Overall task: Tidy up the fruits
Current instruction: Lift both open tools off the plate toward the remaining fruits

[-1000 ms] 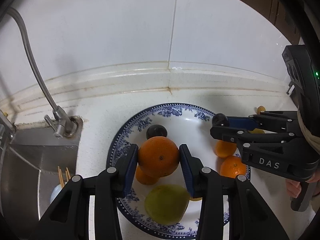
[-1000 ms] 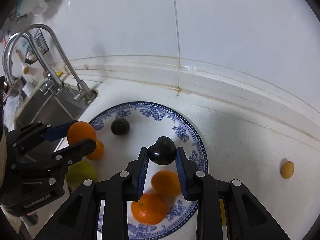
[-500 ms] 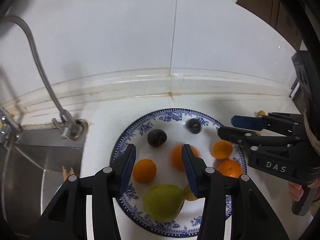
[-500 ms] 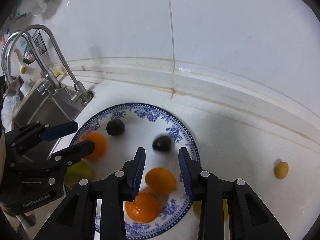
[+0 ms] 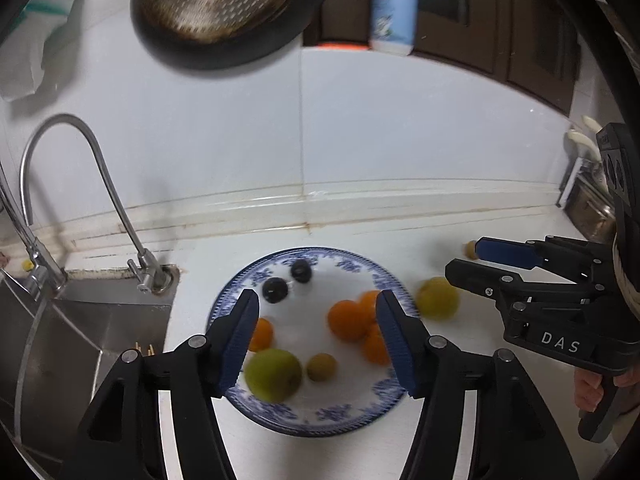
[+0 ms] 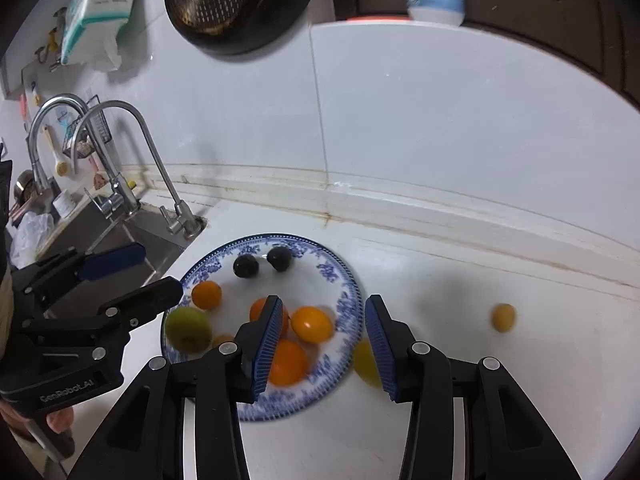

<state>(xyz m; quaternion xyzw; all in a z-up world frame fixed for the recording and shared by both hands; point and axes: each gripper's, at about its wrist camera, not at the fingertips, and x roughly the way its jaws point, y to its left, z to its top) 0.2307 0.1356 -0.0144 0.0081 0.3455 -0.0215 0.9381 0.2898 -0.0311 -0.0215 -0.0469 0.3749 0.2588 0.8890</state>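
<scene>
We stand at a white kitchen bench (image 6: pixel 460 420) with a tiled wall behind, a sink (image 5: pixel 80 332) and tap (image 5: pixel 120 208) at its left end. A blue-and-white plate (image 5: pixel 360 270) sits mid-bench near the wall, just right of the sink. On it lie two dark plums (image 6: pixel 262 263), several oranges (image 5: pixel 348 320), a green fruit (image 5: pixel 273 374) and a small yellowish one (image 5: pixel 321 367).

Our left claw (image 5: pixel 316 334) hangs wide and empty over the plate. Our right claw (image 6: pixel 320 344) is also wide and empty, above the plate's right rim.

Two fruits are off the plate. A yellow fruit (image 5: pixel 437 298) rests on the bench just beside the right rim. A small orange-yellow one (image 6: pixel 503 317) lies well apart, toward the right end of the bench.

We judge the gathering mostly done, with these two strays left. The next move likely falls to the right claw: drop over the near yellow fruit and close gently, since it looks round and may roll, then carry it to a bare patch of the plate.
</scene>
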